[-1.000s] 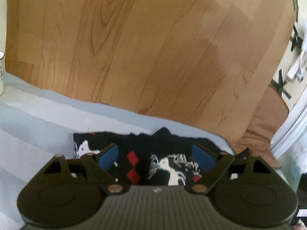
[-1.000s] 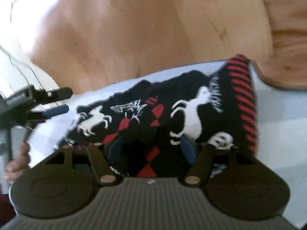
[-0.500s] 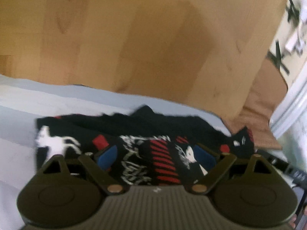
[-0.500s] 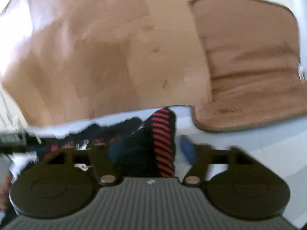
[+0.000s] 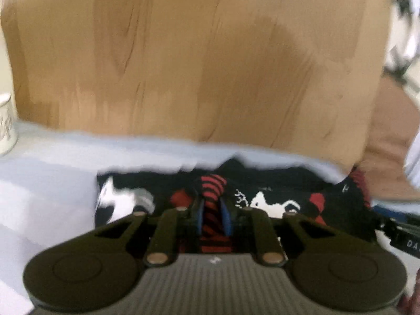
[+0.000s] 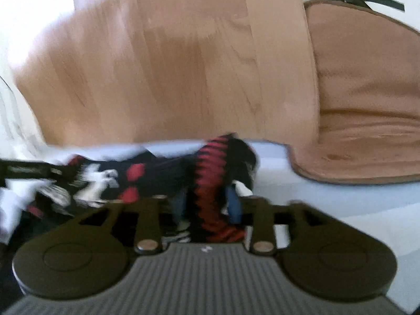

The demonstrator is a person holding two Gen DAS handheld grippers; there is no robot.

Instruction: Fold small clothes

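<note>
Between both grippers' fingers [image 5: 226, 214] sits the garment's striped cuff [image 5: 212, 204].

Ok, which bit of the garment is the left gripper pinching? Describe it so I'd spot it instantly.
On the pale blue sheet lies a black patterned garment with white animal figures. The left gripper is shut on its red-and-black striped band, at the middle of the near edge. Only that strip carries stripes; the neighbouring fabric shows red diamonds and white figures.

a pale blue cloth-covered surface [image 5: 52, 183] carries the black patterned garment [image 5: 275, 199] near its far edge; a white mug [image 5: 6, 123] stands far left.
</note>
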